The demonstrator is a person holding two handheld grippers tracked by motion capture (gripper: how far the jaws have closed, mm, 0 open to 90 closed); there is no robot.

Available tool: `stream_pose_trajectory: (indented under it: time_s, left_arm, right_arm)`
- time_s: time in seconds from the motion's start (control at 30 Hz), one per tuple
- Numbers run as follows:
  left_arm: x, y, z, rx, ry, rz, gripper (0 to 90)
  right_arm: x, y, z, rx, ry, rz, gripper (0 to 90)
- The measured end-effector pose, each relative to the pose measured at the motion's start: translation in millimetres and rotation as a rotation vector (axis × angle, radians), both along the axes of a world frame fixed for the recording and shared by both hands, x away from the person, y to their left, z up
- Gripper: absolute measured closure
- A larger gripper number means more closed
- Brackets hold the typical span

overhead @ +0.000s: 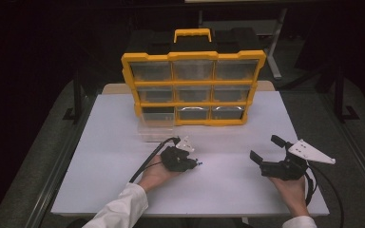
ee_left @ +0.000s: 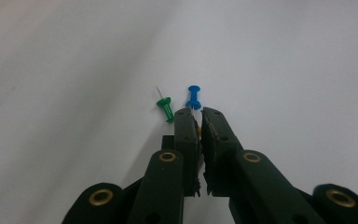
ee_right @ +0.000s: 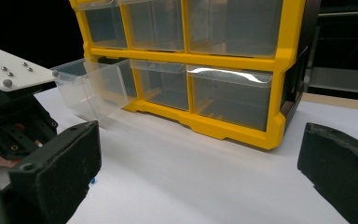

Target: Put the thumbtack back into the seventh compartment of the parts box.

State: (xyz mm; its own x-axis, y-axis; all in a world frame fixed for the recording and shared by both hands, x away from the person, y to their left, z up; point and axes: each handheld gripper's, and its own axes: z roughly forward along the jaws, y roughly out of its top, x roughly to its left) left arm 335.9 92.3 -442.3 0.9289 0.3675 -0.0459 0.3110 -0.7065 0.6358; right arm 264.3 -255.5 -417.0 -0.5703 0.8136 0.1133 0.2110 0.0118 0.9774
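1. The left claw (ee_left: 200, 111) lies low on the bench (overhead: 123, 190), about midway between the left and right edges and nearer the front edge than the back. Its jaws are drawn together to a thin slit, and a bit of yellow, possibly another pin, shows between them; whether it is truly gripped cannot be told.
2. A blue push pin (ee_left: 194, 97) lies on the bench right at the tips of that claw, its head pointing away.
3. A green push pin (ee_left: 166, 108) lies just beside the blue one, close to one jaw's outer side, needle pointing away and up.
4. The right claw (overhead: 264, 149) hovers near the front right corner of the bench, jaws spread wide with nothing between them.
5. A yellow drawer organizer (overhead: 193, 88) stands upright along the back edge, with clear bins in three rows.
6. Its bottom-left clear drawer (overhead: 155, 127) is pulled out toward the front and sits between the cabinet and the left claw, near that claw's grey plate.
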Motion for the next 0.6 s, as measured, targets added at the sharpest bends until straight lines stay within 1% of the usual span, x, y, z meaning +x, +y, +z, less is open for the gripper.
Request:
stream_pose_trajectory:
  time_s: [0.17, 0.27, 0.47, 0.57, 0.6]
  left_arm:
    - [-0.1, 2.3, 3.8, -0.020, 0.012, -0.005, 85.2]
    - [-2.3, 4.4, 8.4, -0.021, 0.011, -0.003, 85.2]
    - [-4.1, 10.9, 19.1, -0.044, 0.007, 0.002, 85.2]
    - [-6.2, 11.4, 23.4, -0.054, 0.003, -0.006, 85.3]
    - [-6.7, 11.5, 25.0, -0.051, 0.000, -0.011, 85.2]
  right_arm:
    - [-0.1, 0.0, -0.2, 0.000, 0.001, -0.001, 0.0]
    - [-0.1, 0.2, -0.9, -0.003, 0.005, 0.000, 0.0]
    - [0.3, 1.1, -1.3, -0.007, 0.009, 0.006, 0.0]
    - [0.1, 1.6, -1.4, -0.010, 0.011, 0.009, 0.0]
    - [0.1, 1.5, -1.4, -0.011, 0.010, 0.009, 0.0]
